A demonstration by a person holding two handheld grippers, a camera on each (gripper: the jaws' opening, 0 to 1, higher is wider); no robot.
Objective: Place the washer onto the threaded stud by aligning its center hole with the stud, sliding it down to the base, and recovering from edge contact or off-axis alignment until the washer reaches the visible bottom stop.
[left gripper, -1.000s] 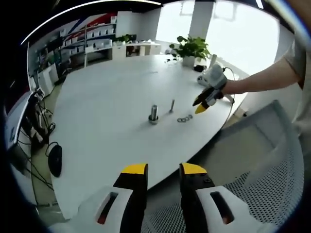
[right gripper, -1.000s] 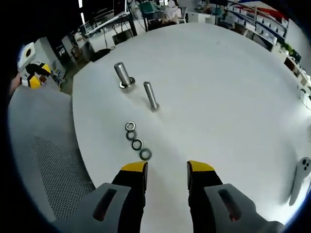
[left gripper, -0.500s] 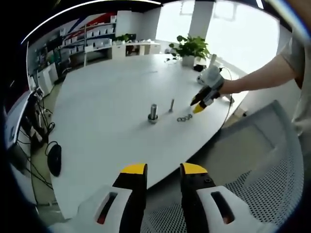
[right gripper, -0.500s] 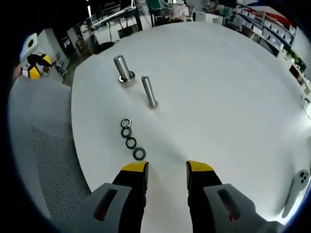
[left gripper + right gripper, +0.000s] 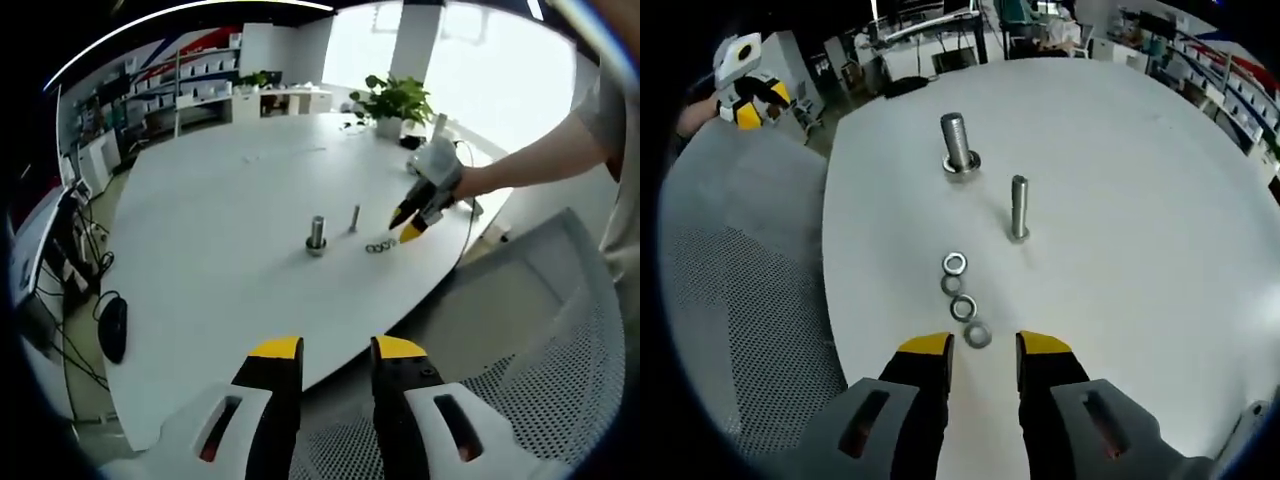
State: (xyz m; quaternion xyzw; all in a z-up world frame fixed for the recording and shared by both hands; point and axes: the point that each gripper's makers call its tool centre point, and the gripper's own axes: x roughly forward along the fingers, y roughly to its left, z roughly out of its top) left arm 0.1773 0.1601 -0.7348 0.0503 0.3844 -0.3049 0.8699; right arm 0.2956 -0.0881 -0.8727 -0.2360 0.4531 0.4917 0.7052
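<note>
Currently the right gripper (image 5: 983,347) hovers with fingers parted, ungripped, just near the nearest washer (image 5: 978,335); the left gripper (image 5: 337,348) is likewise released off the counter (image 5: 230,200).

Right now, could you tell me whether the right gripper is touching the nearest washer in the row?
Apart. In the right gripper view, bare table shows between the nearest washer and the open yellow tips of the right gripper, which flank it.
</note>
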